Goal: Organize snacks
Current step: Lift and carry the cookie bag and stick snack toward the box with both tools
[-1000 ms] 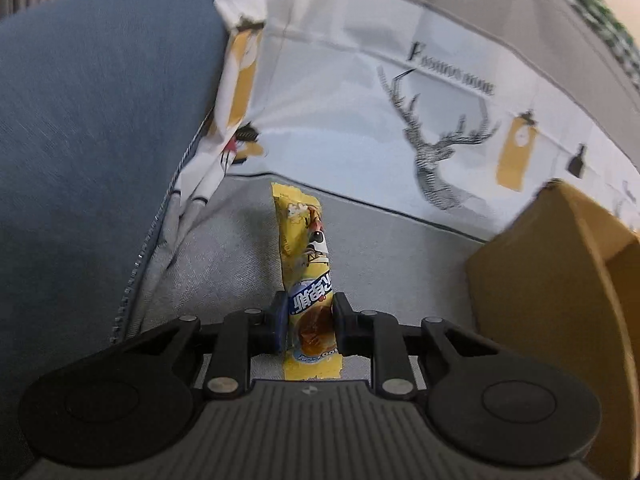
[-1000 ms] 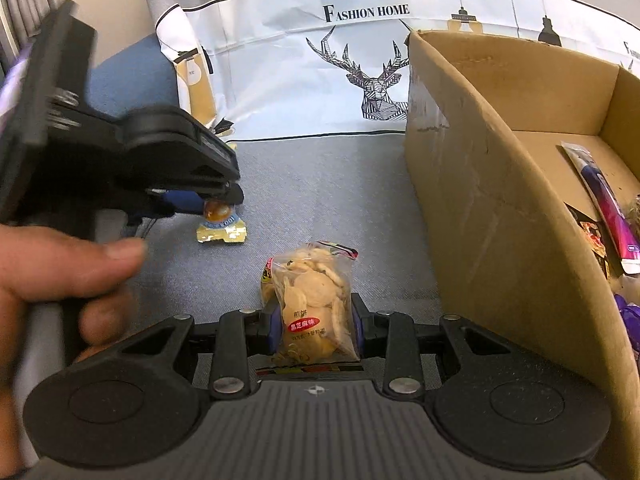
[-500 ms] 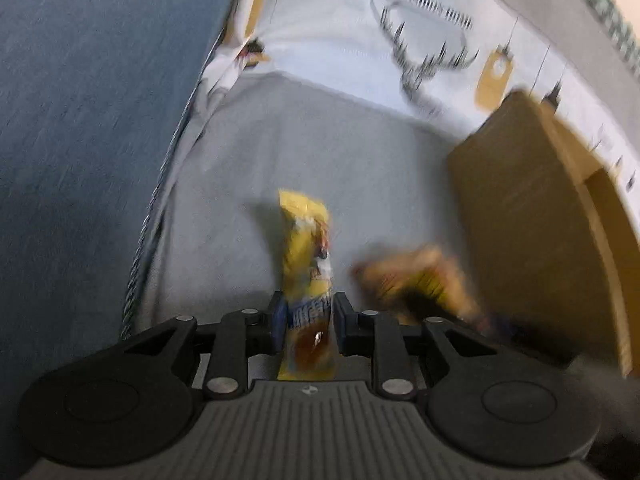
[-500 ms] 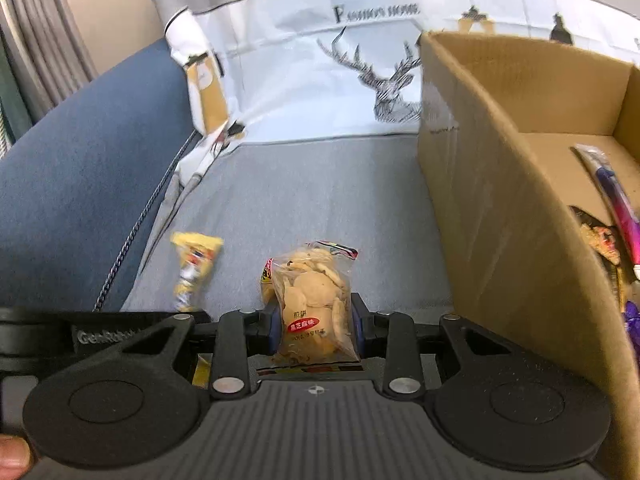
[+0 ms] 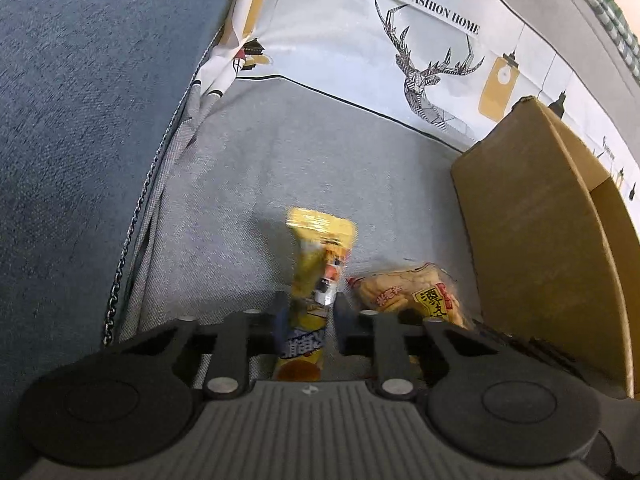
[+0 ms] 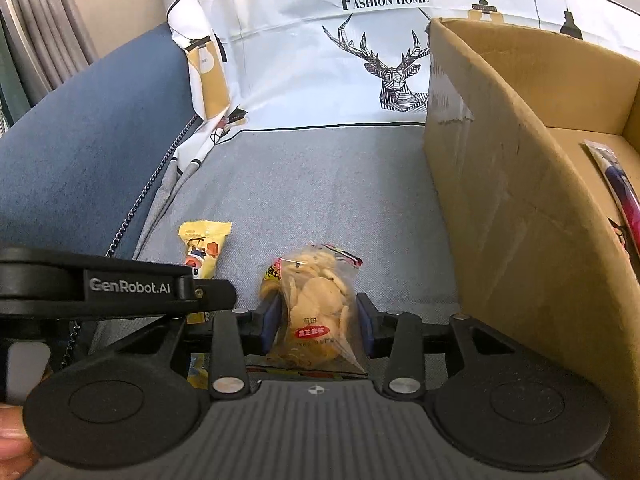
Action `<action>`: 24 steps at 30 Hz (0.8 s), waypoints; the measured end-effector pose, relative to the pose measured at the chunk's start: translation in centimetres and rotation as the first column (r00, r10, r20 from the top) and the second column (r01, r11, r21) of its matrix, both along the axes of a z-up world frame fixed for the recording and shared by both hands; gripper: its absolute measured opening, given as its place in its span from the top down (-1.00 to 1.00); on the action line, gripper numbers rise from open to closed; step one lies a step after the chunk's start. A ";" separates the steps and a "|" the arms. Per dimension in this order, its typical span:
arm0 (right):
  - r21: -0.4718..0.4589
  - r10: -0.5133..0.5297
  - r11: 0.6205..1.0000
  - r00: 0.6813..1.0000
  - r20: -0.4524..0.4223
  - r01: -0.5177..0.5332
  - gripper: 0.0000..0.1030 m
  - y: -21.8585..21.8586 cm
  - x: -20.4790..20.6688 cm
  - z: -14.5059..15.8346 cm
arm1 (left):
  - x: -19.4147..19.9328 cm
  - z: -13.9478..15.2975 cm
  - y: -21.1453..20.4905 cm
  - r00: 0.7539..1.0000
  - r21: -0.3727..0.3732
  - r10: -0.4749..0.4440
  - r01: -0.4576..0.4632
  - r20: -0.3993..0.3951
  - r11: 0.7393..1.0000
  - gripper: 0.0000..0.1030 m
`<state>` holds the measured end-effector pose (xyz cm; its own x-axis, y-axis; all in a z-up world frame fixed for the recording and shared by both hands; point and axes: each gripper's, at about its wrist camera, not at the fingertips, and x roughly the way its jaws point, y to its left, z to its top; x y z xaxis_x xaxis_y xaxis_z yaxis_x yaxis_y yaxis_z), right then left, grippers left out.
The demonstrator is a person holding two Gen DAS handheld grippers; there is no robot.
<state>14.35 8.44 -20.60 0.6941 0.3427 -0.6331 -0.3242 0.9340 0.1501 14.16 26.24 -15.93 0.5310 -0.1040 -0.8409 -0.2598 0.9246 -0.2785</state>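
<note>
- A grey fabric seat cover [image 6: 320, 184] spreads over the blue sofa [image 6: 88, 136] and carries everything.
- A white printed cloth [image 6: 304, 64] with a deer and "FASHION HOME" rises along the back, at 12 o'clock.
- An open cardboard box [image 6: 520, 208] stands on the grey cover at 3 o'clock.
- A clear bag of crackers [image 6: 316, 300] lies at 6 o'clock.
- A yellow snack packet [image 6: 202, 248] sits at 8 o'clock, just beside the bag.

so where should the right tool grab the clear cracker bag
Take the cracker bag across its lower half, near the red label, coming along its length from the near end. It lies lengthwise between the right tool fingers, whose jaws are opening, and its sides are soft, so squeeze lightly.
</note>
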 end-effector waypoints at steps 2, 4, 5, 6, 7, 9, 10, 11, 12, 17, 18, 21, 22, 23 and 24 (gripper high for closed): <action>-0.008 0.010 1.000 1.000 0.007 -0.010 0.17 0.1 0.0 0.0 | 0.1 0.1 -0.1 1.000 0.023 -0.001 0.001 0.000 1.000 0.75; -0.005 0.015 1.000 1.000 0.008 -0.015 0.22 0.0 0.1 0.0 | 0.2 0.1 -0.2 1.000 0.048 -0.006 0.006 0.003 0.999 0.76; 0.000 0.015 1.000 1.000 0.007 -0.015 0.24 -0.1 0.1 0.0 | 0.2 0.0 -0.2 1.000 0.053 -0.005 0.005 0.005 0.999 0.77; 0.005 0.018 1.000 1.000 0.009 -0.018 0.30 -0.2 0.2 0.0 | 0.3 0.0 -0.2 1.000 0.053 -0.002 0.001 0.009 0.999 0.77; 0.008 0.018 1.000 1.000 0.015 -0.018 0.32 -0.3 0.2 0.1 | 0.3 0.0 -0.2 1.000 0.050 0.001 -0.001 0.012 0.999 0.77; 0.008 0.012 1.000 0.999 0.031 -0.013 0.33 -0.3 0.1 0.3 | 0.2 0.2 -0.2 1.000 0.047 0.005 -0.006 0.019 0.999 0.77; 0.011 0.010 1.000 0.999 0.047 -0.011 0.33 -0.4 0.0 0.4 | 0.2 0.3 -0.2 1.000 0.045 0.007 -0.009 0.024 0.999 0.78; 0.021 0.008 1.000 0.998 0.055 -0.009 0.33 -0.5 0.0 0.5 | 0.2 0.5 -0.3 0.999 0.044 0.010 -0.011 0.030 0.999 0.79; 0.030 0.012 0.999 0.998 0.066 -0.014 0.34 -0.6 -0.1 0.7 | 0.2 0.7 -0.3 0.999 0.042 0.012 -0.013 0.036 0.999 0.79; 0.045 0.009 0.999 0.992 0.128 -0.015 0.34 -1.0 -0.9 1.8 | -0.1 1.6 -0.3 0.996 0.026 0.030 -0.032 0.087 0.999 0.81; 0.049 0.006 0.999 0.991 0.136 -0.012 0.34 -1.1 -1.0 2.1 | -0.2 1.9 -0.2 0.994 0.020 0.035 -0.037 0.103 0.999 0.81; 0.071 -0.001 0.997 0.988 0.157 -0.011 0.34 -1.4 -1.3 3.1 | -0.3 2.6 -0.1 0.989 0.008 0.048 -0.049 0.139 0.999 0.81; 0.076 -0.002 0.997 0.986 0.166 -0.010 0.34 -1.5 -1.5 3.4 | -0.3 2.8 0.0 0.987 0.006 0.052 -0.053 0.149 0.999 0.81; 0.080 -0.001 0.997 0.985 0.174 -0.013 0.34 -1.6 -1.6 3.8 | -0.4 3.0 -0.1 0.986 0.006 0.055 -0.056 0.157 0.998 0.81; 0.083 -0.001 0.996 0.983 0.182 -0.014 0.34 -1.7 -1.8 4.0 | -0.4 3.3 -0.1 0.985 0.007 0.055 -0.057 0.165 0.998 0.81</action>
